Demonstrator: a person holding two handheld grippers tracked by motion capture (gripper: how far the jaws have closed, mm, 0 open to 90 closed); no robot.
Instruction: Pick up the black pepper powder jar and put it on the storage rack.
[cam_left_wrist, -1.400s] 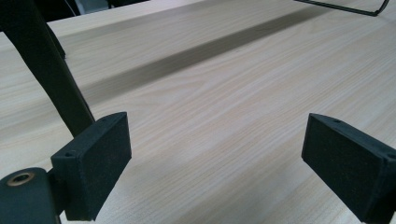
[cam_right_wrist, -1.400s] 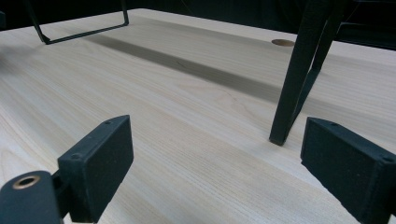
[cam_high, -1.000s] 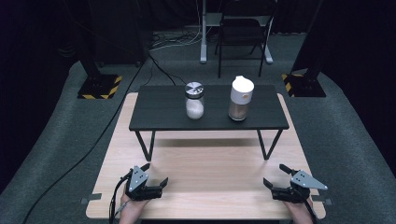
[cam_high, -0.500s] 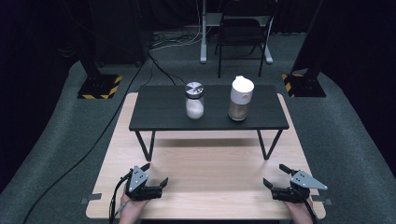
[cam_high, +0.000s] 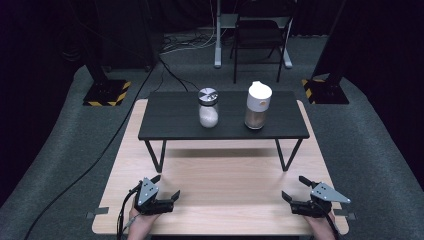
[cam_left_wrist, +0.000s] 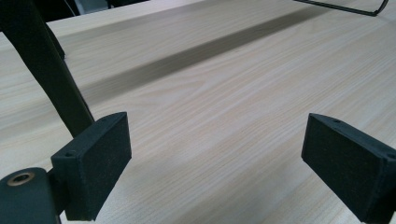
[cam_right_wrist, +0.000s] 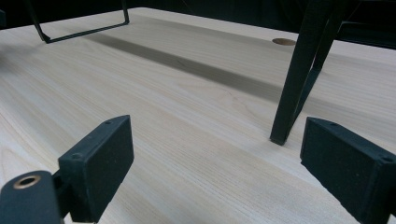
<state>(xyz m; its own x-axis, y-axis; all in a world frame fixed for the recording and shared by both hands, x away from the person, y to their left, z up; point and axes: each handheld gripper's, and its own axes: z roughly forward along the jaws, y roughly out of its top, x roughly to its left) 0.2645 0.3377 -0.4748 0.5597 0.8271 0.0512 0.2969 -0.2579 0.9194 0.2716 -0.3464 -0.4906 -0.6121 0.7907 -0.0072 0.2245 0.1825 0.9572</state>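
Resting low at the near edge of the wooden table (cam_high: 215, 195), both tools sit with nothing between their jaws. The left gripper (cam_high: 162, 192) has its jaws spread wide, and its own view shows only bare wood grain between the two black pads (cam_left_wrist: 93, 163). The right gripper (cam_high: 297, 192) is likewise spread wide and holds nothing (one leg of the stand rises just ahead of its right-hand pad).

Well ahead of both tools stands a small black stand (cam_high: 165, 125) on thin metal legs, raised above the wooden top. On it are two containers. The glass shaker (cam_high: 208, 108), holding something white under a perforated metal lid, stands ahead of the left gripper and off to its right. The white-capped jar (cam_high: 258, 106), with something pale brown inside, stands ahead of the right gripper and off to its left. They are upright and near each other, not touching.

My guess is that the wide-open jaws and the symmetric resting pose are a ready stance, one tool per container, each placed for a straight forward reach up onto the stand.

Count: two grippers, two containers, one stand, one table.
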